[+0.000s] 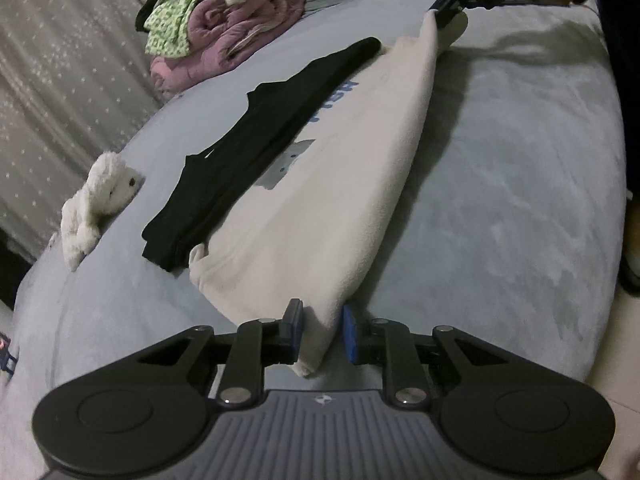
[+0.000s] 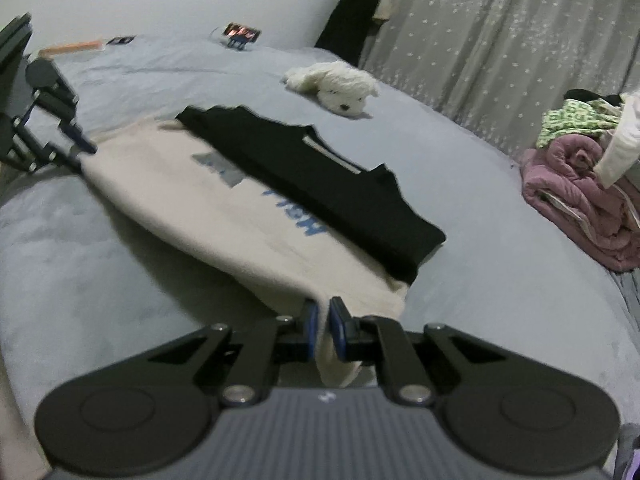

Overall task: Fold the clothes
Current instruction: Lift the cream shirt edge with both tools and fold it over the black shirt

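Cream sweatshirt (image 1: 340,168) lies stretched lengthwise across the grey-blue bed (image 1: 520,200), and in the left wrist view the left tongs (image 1: 320,334) pinch one end of its raised edge between the blue pads, so that the near corner hangs below them. At the far end of that same edge the right tongs (image 1: 448,8) grip the other corner, which keeps the edge taut and lifted clear of the bed; held so at both ends, I judge the long side is being carried over as one straight fold line rather than bunching. A folded black garment (image 1: 256,144) rests along the sweatshirt's far side, partly on it, near a white plush toy (image 1: 100,204), with a heap of purple bedding (image 1: 236,36) and loose clothes beyond, well apart. In the right wrist view, the right tongs (image 2: 324,330) are closed on cream cloth, a flap drooping beneath them, and the left tongs (image 2: 82,144) clamp the opposite corner. The sweatshirt (image 2: 224,216) slopes down from this held edge to the bed, its blue print facing up, the black garment (image 2: 320,184) weighing down the other side.
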